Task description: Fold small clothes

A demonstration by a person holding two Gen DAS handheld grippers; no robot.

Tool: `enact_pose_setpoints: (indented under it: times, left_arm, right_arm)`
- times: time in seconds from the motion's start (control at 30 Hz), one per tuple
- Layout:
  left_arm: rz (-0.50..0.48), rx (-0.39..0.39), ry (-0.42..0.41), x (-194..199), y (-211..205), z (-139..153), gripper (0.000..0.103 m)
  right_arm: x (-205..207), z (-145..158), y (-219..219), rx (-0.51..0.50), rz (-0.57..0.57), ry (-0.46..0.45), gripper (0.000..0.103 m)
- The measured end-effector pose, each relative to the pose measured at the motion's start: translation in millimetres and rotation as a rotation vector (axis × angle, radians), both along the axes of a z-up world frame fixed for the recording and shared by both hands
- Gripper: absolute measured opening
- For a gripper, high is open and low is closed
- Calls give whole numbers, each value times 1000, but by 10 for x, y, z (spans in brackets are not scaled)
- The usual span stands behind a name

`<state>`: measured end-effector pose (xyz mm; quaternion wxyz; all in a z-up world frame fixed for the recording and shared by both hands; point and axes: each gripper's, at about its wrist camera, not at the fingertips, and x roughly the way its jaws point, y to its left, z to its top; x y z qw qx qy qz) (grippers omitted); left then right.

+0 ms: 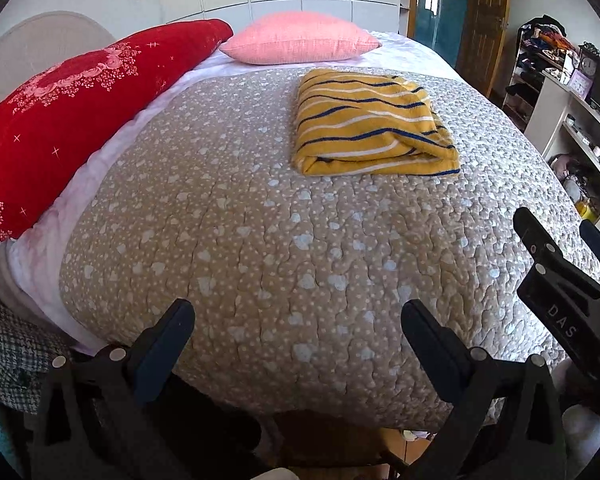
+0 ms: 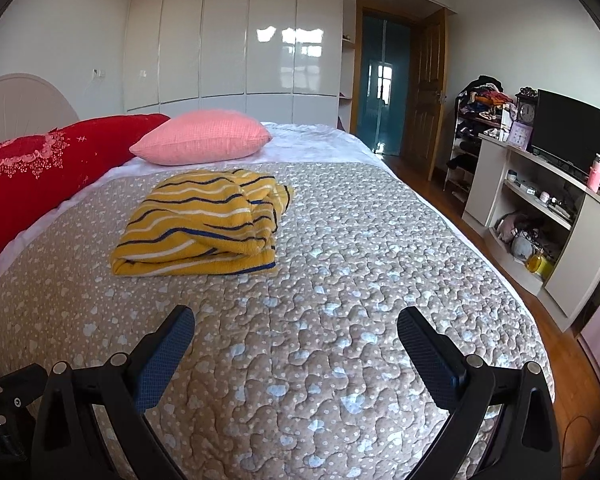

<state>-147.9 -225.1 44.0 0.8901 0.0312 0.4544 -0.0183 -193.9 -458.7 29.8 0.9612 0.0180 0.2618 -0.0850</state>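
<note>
Both tools (image 1: 298, 312) (image 2: 296, 320) gape, folded sweater (image 2: 204, 224) well beyond.

The left claw (image 1: 298, 320) is matte black plastic with two broad fingers (image 1: 428, 344) faced in dark blue textured pads and silver rivets at the joints. The right claw (image 2: 296, 328) matches; at right of the left wrist frame its body bears white letters "DAS".

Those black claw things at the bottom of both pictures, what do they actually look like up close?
Each is a two-finger gripper. The left gripper and right gripper have matte black angular plastic frames with round silver bolt heads at the joints. The fingers carry dark blue pads with a fine grid texture. Seen from the left view, the right gripper's body bears white letters "DAS". No cables or sleeves show.
</note>
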Motion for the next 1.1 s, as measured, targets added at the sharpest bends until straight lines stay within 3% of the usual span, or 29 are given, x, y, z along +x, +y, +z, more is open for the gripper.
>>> enact_pose_setpoints:
  times: [0.3,0.57,0.77,1.1]
  left_arm:
    - [7,-38,46,41,43,-147,103]
    - [30,-39,102,124,104,-417,103]
    - [29,-36,95,168,61,-492,103]
    - [1,60,63,389,-90,-559,103]
  right_arm:
    - [17,-69,43,-10,14,19,103]
    - [109,-351,80,-18,31,92,103]
    - [182,-509,51,-13,42,133,103]
    - [518,-547,-74,-27,59,109,103]
